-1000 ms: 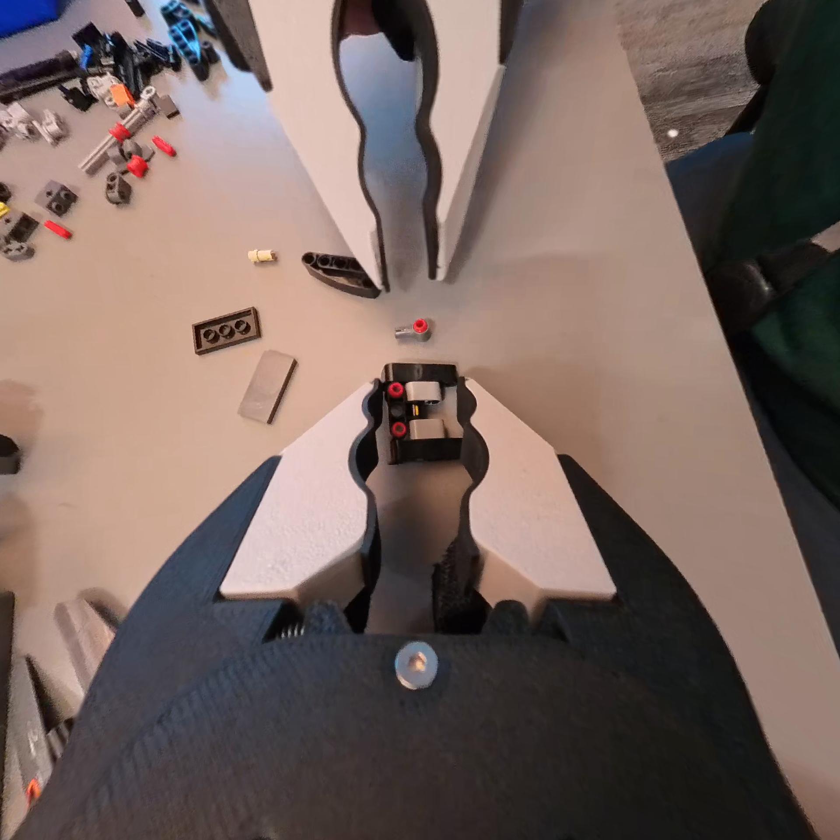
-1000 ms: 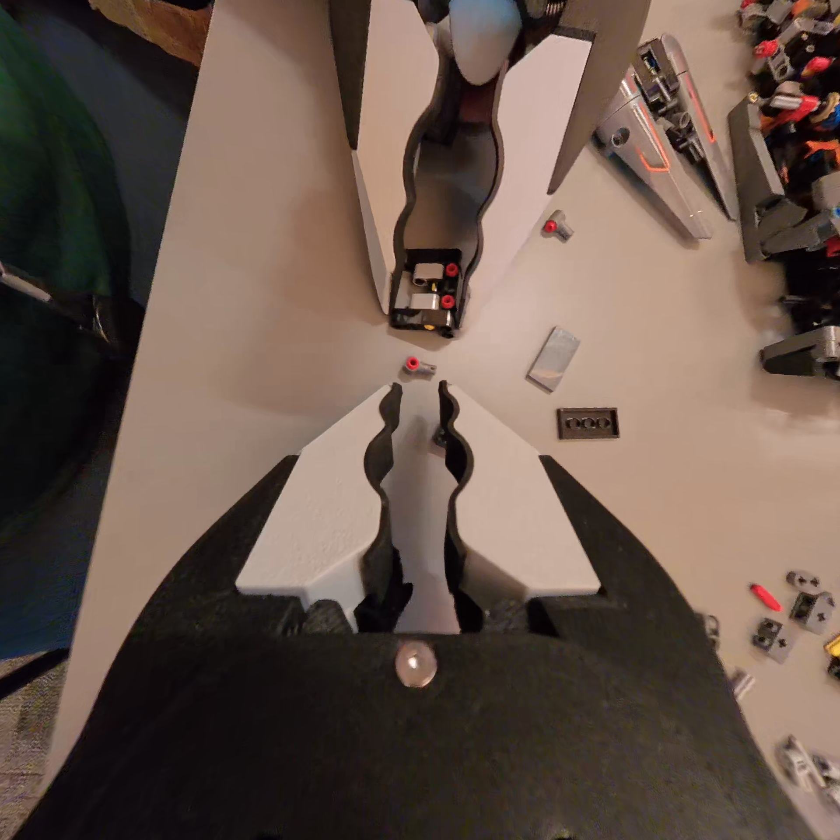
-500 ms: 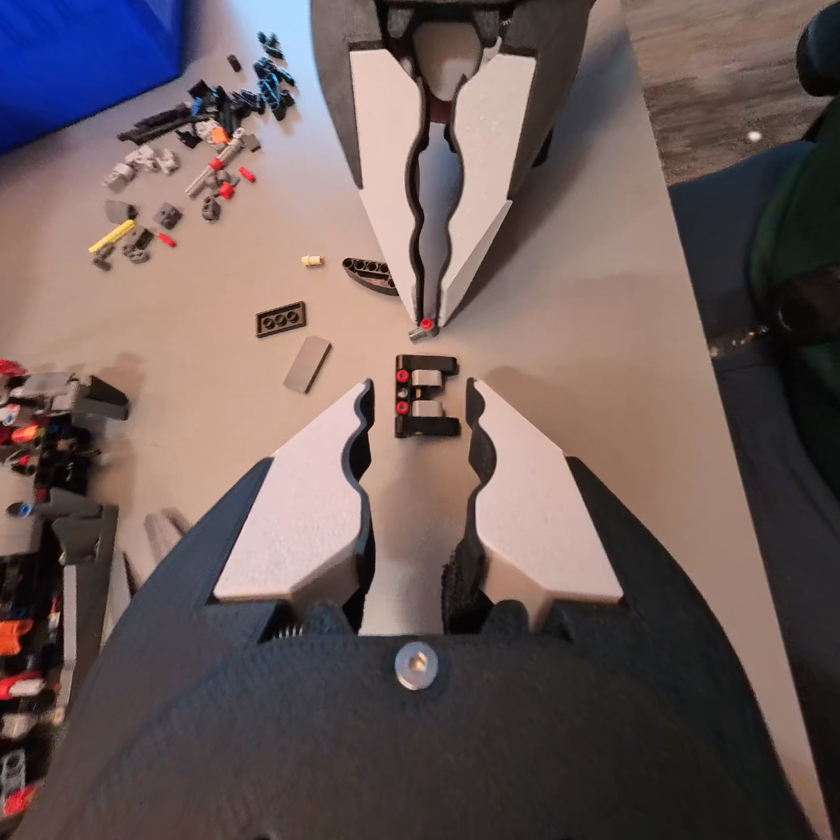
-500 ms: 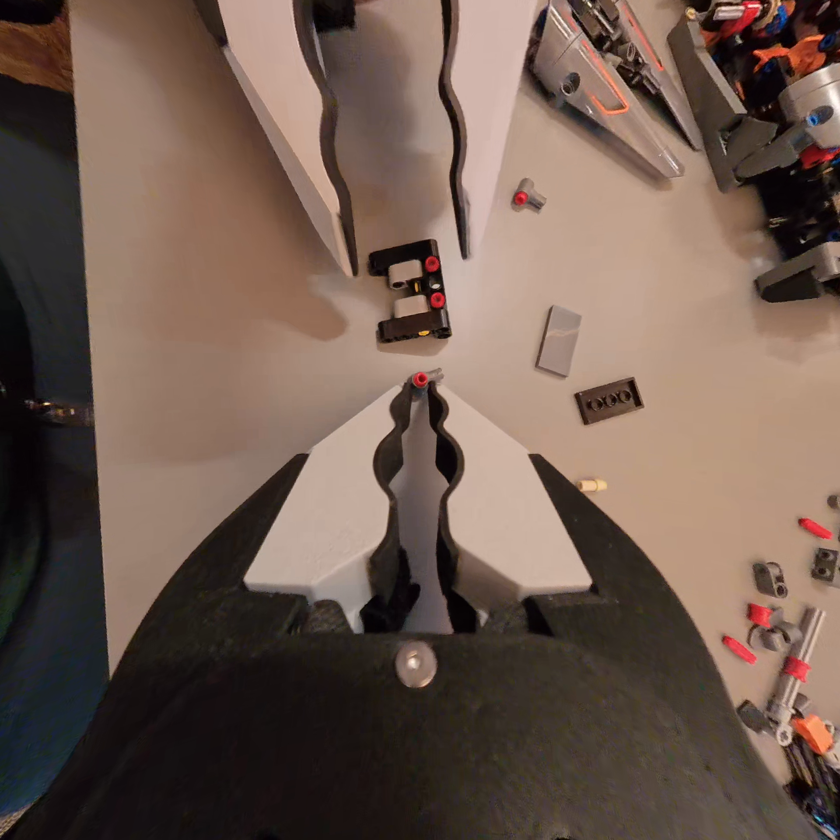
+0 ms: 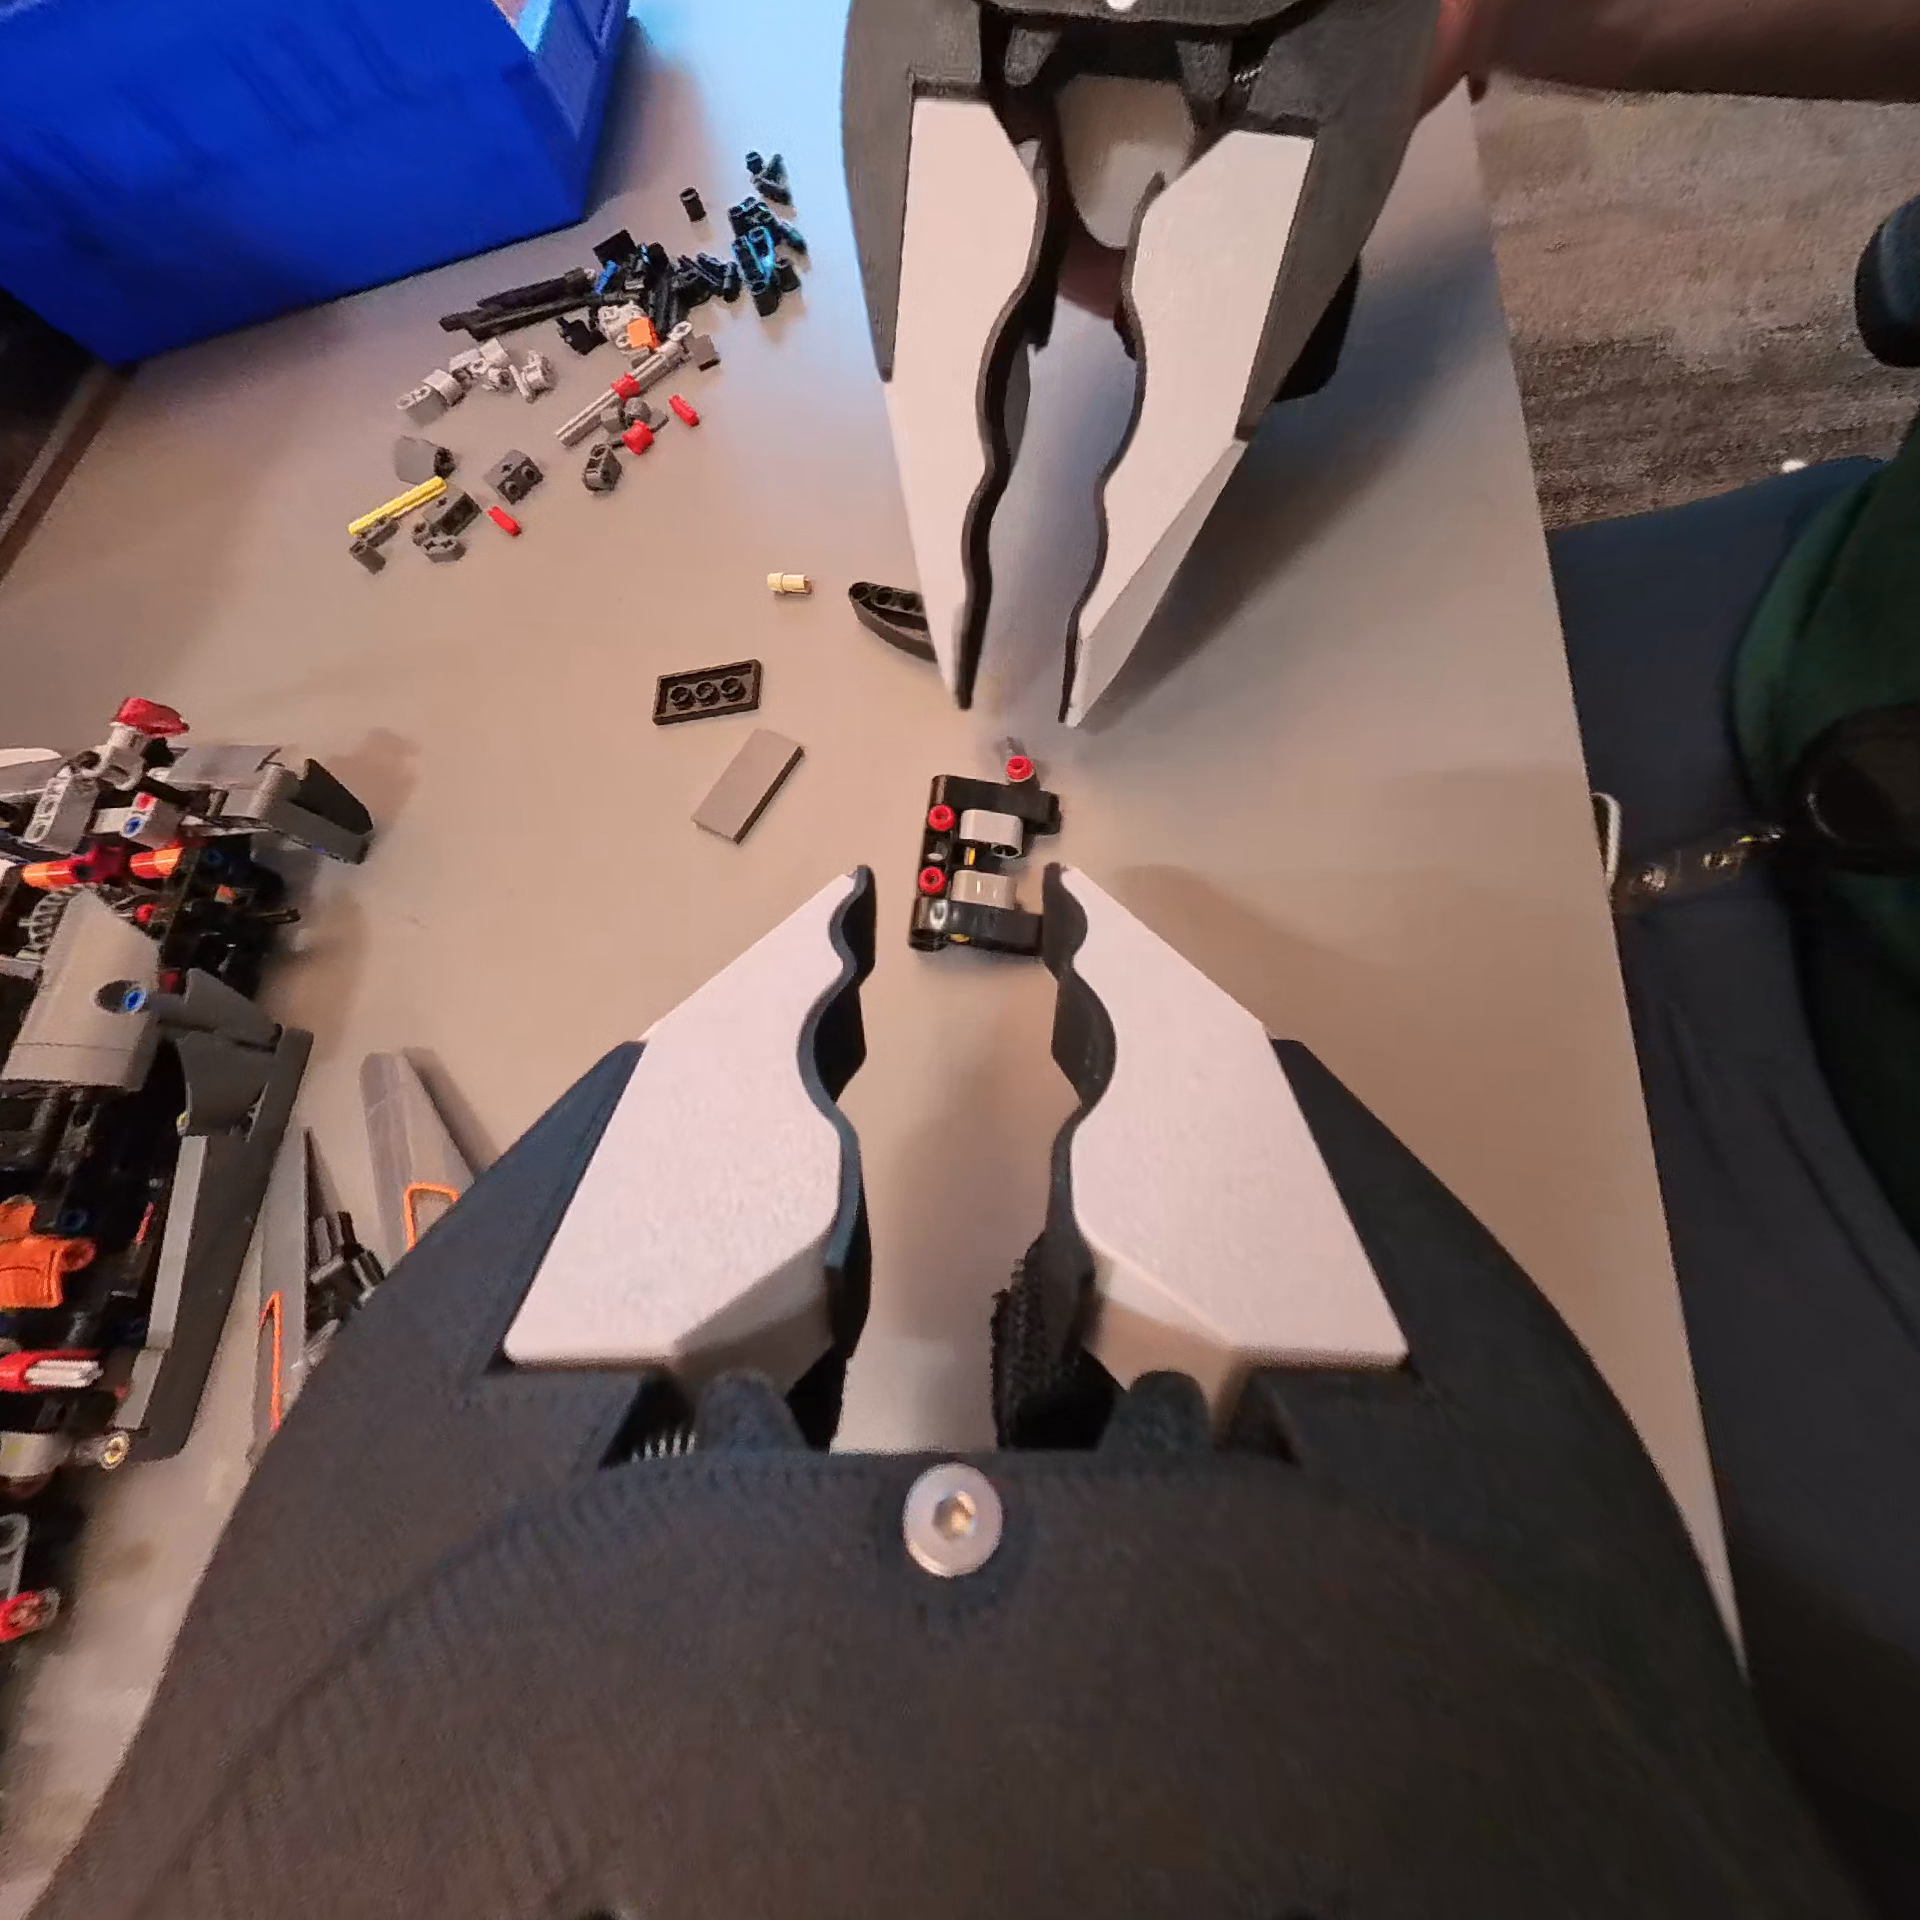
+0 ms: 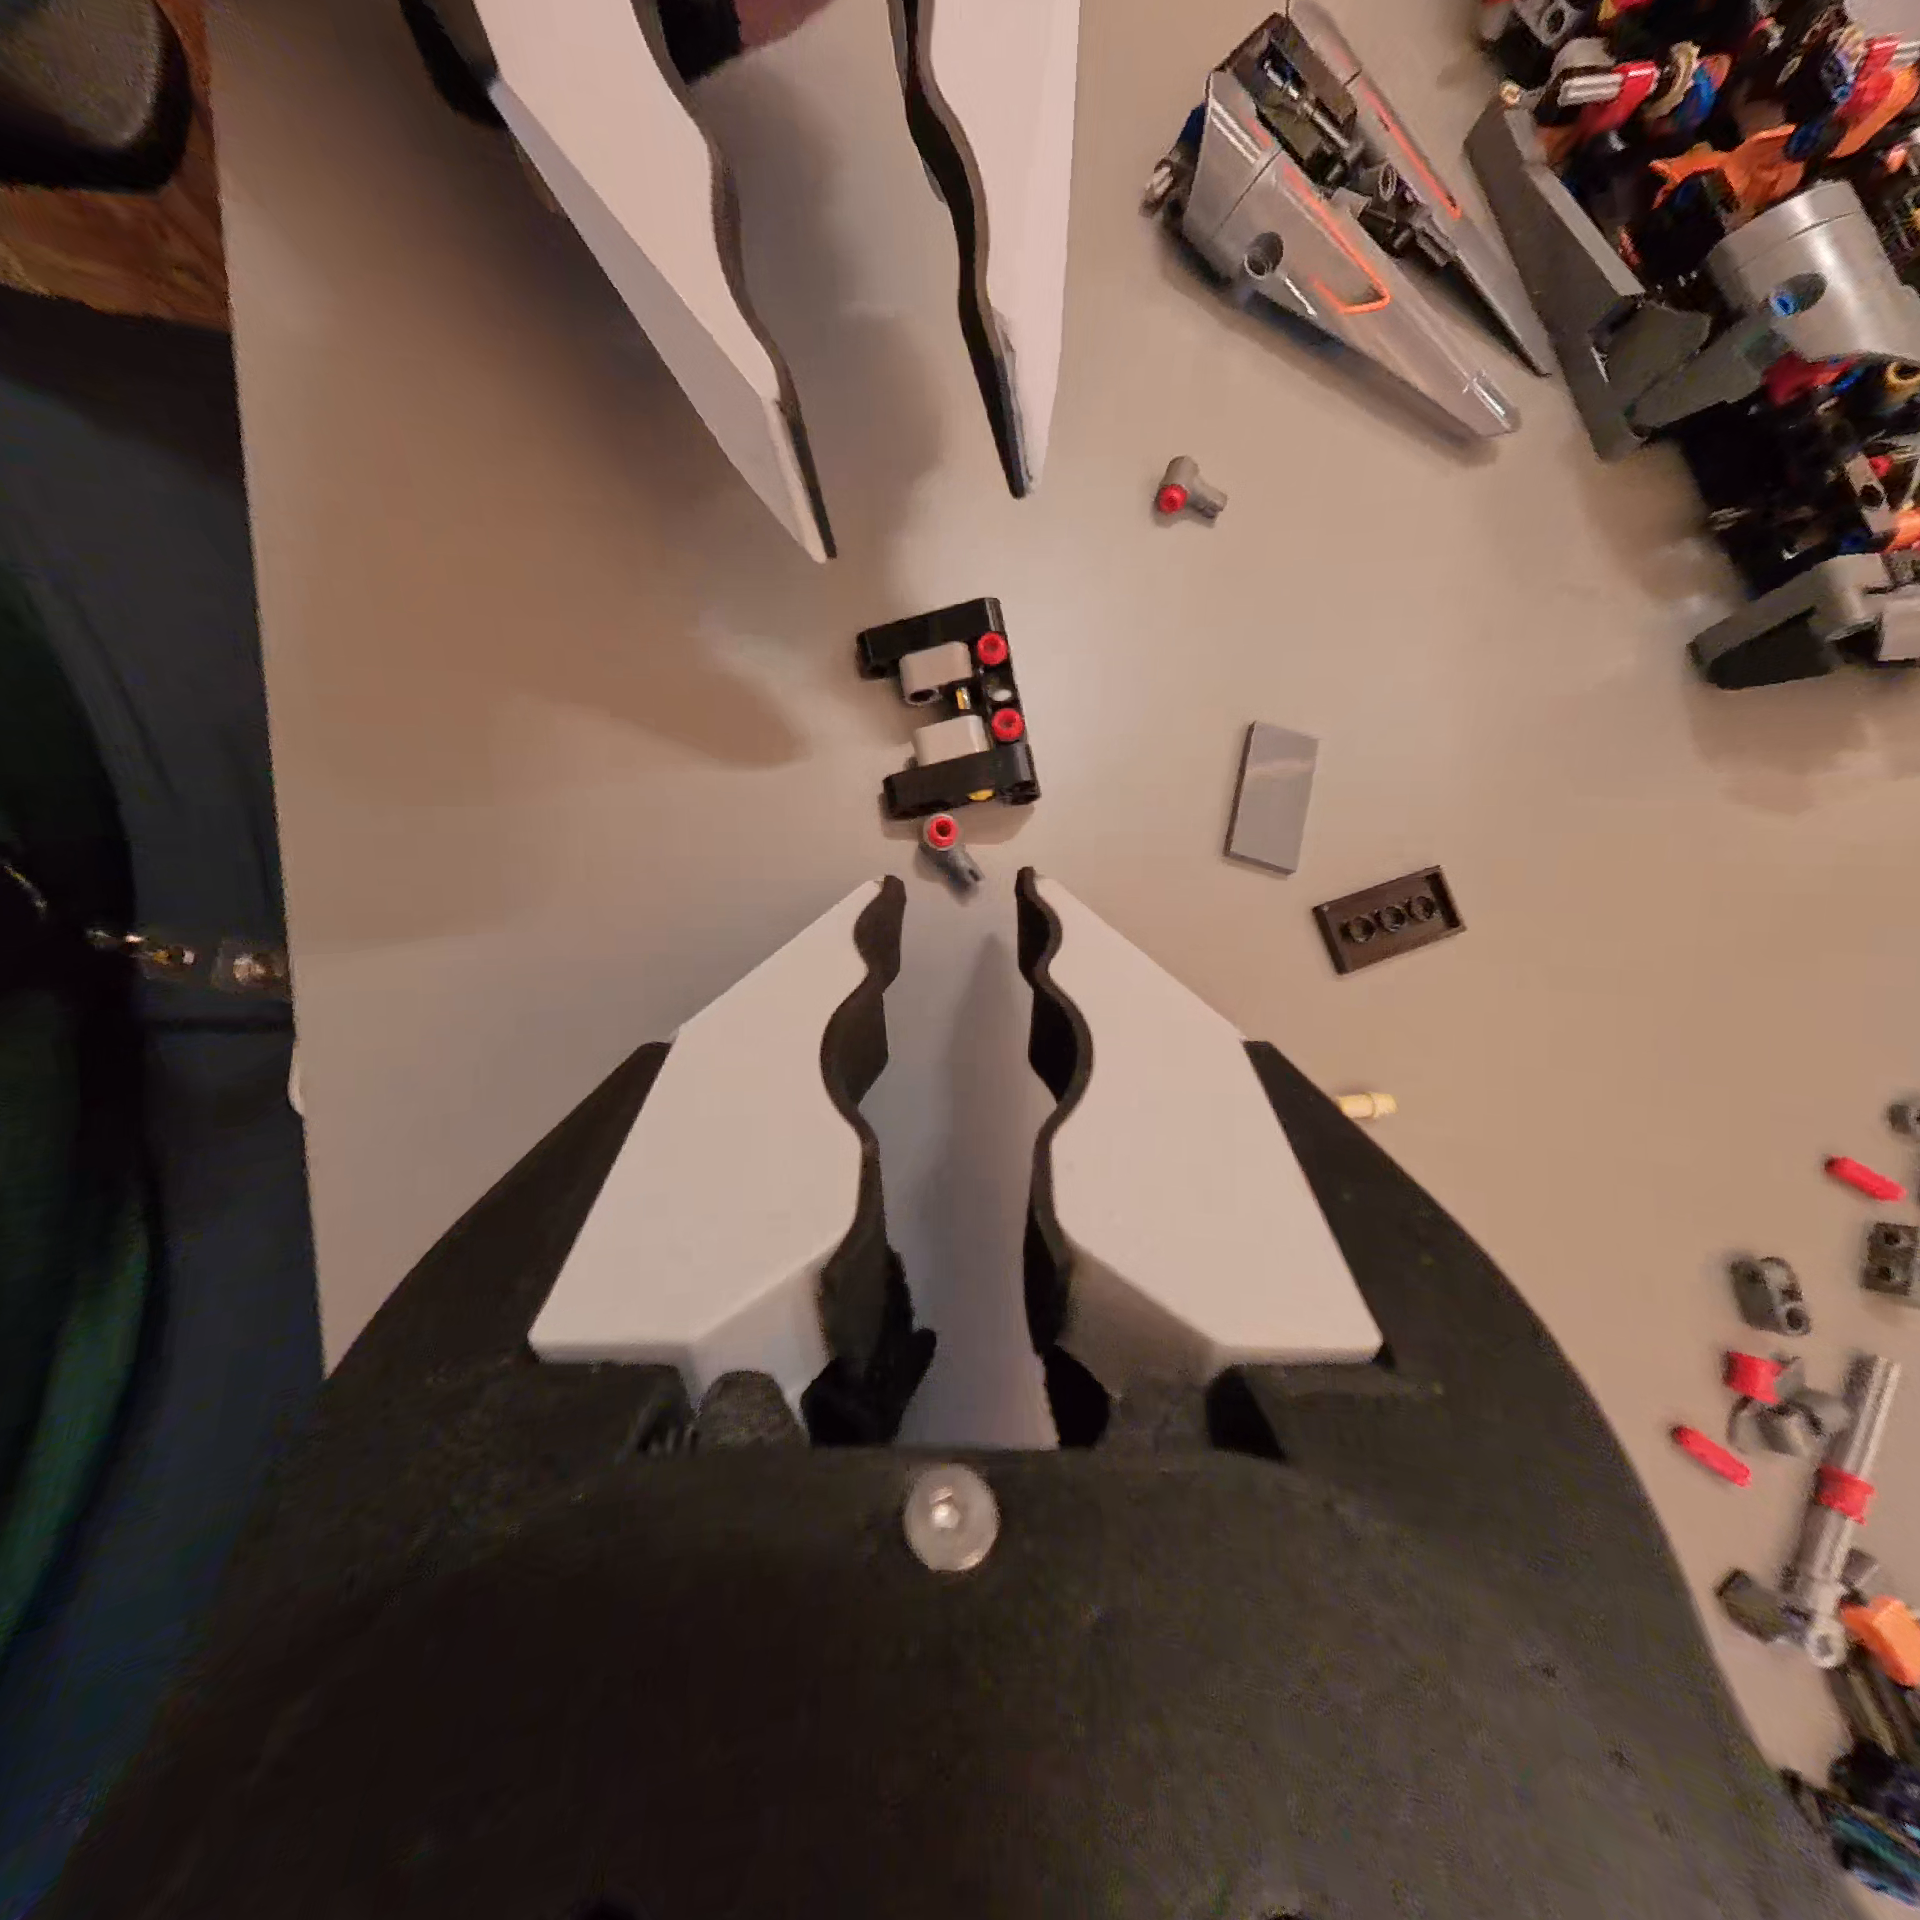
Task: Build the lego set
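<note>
Here both hand-held grippers [image 5: 956, 894] [image 6: 961, 894] gape, holding nothing.

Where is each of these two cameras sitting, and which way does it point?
Left wrist view: sits on the left hand-held gripper, looking along its open fingers down at the table; the right hand-held gripper faces it.
Right wrist view: sits on the right hand-held gripper, looking the opposite way; the left hand-held gripper faces it.
Shared: the small black assembly between both, and the grey connector.
</note>
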The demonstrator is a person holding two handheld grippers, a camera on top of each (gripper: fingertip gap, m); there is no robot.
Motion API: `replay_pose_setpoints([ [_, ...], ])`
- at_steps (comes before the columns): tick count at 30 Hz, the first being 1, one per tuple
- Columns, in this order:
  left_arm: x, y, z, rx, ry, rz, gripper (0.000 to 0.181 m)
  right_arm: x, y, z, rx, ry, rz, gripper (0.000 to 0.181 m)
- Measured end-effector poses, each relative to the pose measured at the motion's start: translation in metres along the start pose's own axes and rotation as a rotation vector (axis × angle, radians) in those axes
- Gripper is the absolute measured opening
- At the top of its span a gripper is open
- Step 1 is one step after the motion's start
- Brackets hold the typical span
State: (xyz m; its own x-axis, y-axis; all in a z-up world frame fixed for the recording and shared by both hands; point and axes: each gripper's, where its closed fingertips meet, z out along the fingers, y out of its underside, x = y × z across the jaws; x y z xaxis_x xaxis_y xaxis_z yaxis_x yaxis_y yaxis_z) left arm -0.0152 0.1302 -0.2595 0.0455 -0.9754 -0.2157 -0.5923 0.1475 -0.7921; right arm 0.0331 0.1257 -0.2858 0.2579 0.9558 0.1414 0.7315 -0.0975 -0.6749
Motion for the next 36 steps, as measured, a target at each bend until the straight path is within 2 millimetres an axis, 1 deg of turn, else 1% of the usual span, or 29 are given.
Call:
replay_pose_setpoints([
  [4,-0.001,-0.004,-0.002,0.014,-0.008,0.000,0.029,-0.001,-0.004,0.009,0.000,-0.086,-0.036,0.018],
  [7,0.002,-0.002,0.000,0.006,-0.015,0.006,0.029,-0.003,-0.001,0.014,-0.033,-0.119,-0.041,0.003],
  [10,0.004,-0.005,0.000,0.031,-0.032,0.005,0.029,-0.004,-0.002,0.012,-0.025,-0.132,0.005,0.003],
  [12,0.002,-0.008,0.001,0.050,-0.067,0.001,0.028,-0.002,-0.009,0.008,0.032,-0.136,0.091,0.003],
  [14,-0.002,-0.011,0.004,0.056,-0.099,-0.031,0.028,-0.001,-0.023,-0.001,0.135,-0.129,0.135,0.003],
  [17,-0.002,-0.021,0.007,0.110,-0.091,-0.105,0.027,0.005,-0.045,-0.019,0.290,-0.033,0.114,0.003],
  [19,-0.001,-0.033,0.006,0.175,-0.071,-0.158,0.027,0.008,-0.054,-0.028,0.343,0.047,0.068,0.003],
  [20,-0.003,-0.039,0.004,0.209,-0.079,-0.174,0.026,0.009,-0.057,-0.032,0.374,0.052,0.092,0.003],
  [23,-0.008,-0.058,-0.004,0.309,-0.124,-0.175,0.025,0.014,-0.073,-0.050,0.560,-0.041,0.316,0.003],
  [25,-0.011,-0.068,-0.005,0.328,-0.199,-0.130,0.025,0.018,-0.086,-0.066,0.736,-0.122,0.488,0.003],
  [26,-0.016,-0.072,-0.007,0.327,-0.269,-0.096,0.023,0.021,-0.089,-0.071,0.793,-0.145,0.560,0.003],
  [28,-0.020,-0.078,-0.006,0.313,-0.365,-0.039,0.022,0.023,-0.092,-0.076,0.867,-0.159,0.634,0.003],
  [32,-0.024,-0.092,-0.003,0.315,-0.493,0.022,0.023,0.030,-0.097,-0.086,1.041,-0.300,0.837,0.003],
  [34,-0.033,-0.096,-0.008,0.308,-0.598,0.045,0.022,0.034,-0.095,-0.085,1.096,-0.343,0.920,0.002],
  [36,-0.037,-0.100,-0.010,0.298,-0.643,0.071,0.021,0.035,-0.094,-0.085,1.143,-0.383,0.981,0.002],
])
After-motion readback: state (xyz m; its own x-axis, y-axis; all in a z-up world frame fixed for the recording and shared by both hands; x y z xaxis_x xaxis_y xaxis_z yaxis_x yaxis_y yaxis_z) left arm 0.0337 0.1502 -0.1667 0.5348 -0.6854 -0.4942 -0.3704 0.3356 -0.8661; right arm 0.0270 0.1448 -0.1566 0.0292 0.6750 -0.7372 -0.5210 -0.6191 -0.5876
